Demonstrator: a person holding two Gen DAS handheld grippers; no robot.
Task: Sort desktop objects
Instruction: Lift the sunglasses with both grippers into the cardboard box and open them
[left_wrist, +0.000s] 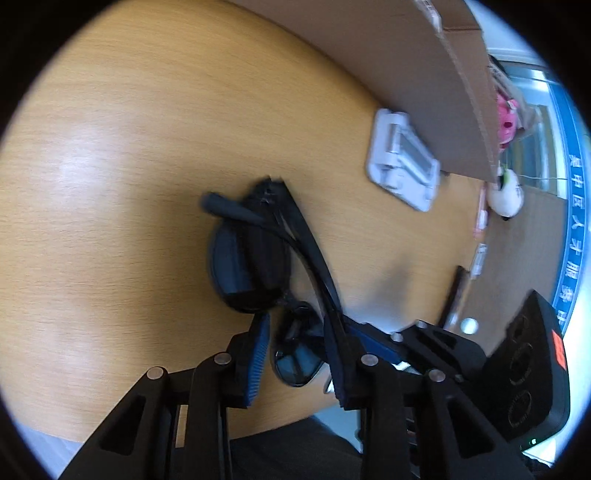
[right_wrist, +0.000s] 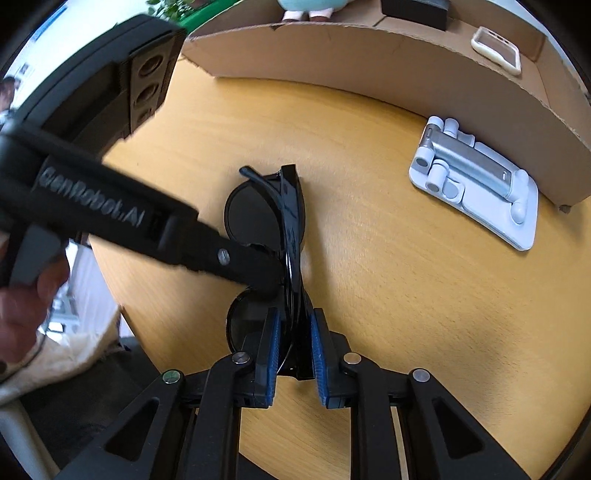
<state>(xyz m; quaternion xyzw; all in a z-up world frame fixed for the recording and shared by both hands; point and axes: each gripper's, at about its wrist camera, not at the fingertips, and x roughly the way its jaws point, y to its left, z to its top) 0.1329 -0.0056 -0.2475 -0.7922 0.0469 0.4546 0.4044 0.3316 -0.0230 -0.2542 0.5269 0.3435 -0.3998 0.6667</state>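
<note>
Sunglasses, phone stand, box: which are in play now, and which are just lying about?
In play: sunglasses, right tongs shut on them, left tongs around them.
Lying about: phone stand, cardboard box, phone case, plush toys.

Both claws angle downward, left claw (left_wrist: 299, 354) and right claw (right_wrist: 293, 350) nearly closed (fingers close-set).

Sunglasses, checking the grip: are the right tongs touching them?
Touching: right wrist view shows right tongs pressing both blue pads on the folded sunglasses.

Black sunglasses (right_wrist: 264, 218), white phone stand (right_wrist: 476, 184)
</note>
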